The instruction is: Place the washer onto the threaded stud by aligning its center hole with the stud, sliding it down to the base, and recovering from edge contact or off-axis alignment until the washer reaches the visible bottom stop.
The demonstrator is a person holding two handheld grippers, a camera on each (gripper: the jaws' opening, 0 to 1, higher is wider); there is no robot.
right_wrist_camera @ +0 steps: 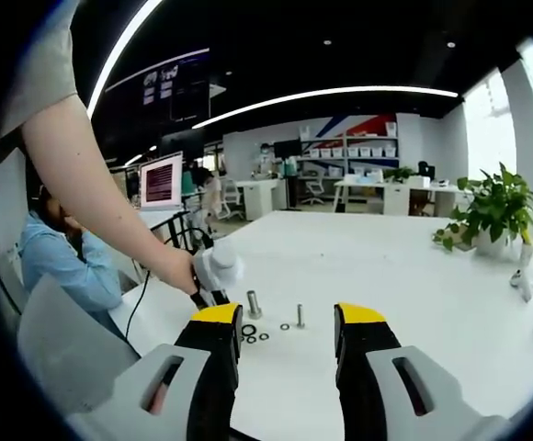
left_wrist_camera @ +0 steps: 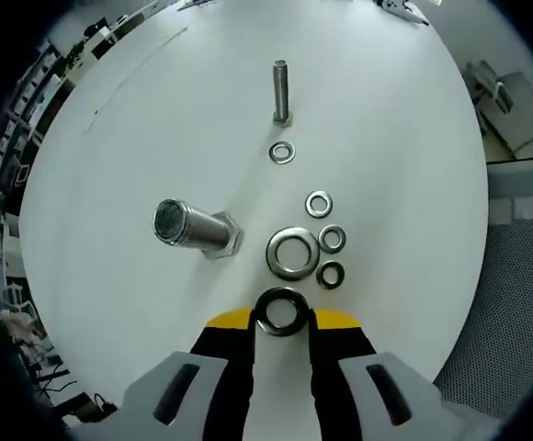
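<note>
**Dark washer pinched at the claw tips, studs waiting ahead**

In the left gripper view, the left gripper (left_wrist_camera: 283,317) has its yellow-tipped jaws drawn in narrow around a dark washer (left_wrist_camera: 281,311), gripping it across its outer rim so the centre hole stays open. Just ahead of the tips lies a large bright washer (left_wrist_camera: 293,252) flat on the white table (left_wrist_camera: 404,165), with three small washers (left_wrist_camera: 331,239) clustered just to its right. Ahead and to the left a thick bolt (left_wrist_camera: 198,227) stands on its hex head, thread end up. Further ahead, well beyond the cluster, a slim threaded stud (left_wrist_camera: 280,90) stands upright with one more small washer (left_wrist_camera: 282,152) lying near its foot.

The held ring looks like stiff, smooth metal: light, hard, apt to slip or pivot between the pads if it catches a thread. Holding it by opposite edges, as here, seems right, since it leaves the bore clear. Which stud it fits I cannot tell, though its bore looks nearer the thick bolt.

In the right gripper view, the right gripper (right_wrist_camera: 288,331) hangs above the table with jaws wide and nothing between them. Beyond and left of its tips a person's hand (right_wrist_camera: 176,268) holds the other claw over the small hardware.
</note>
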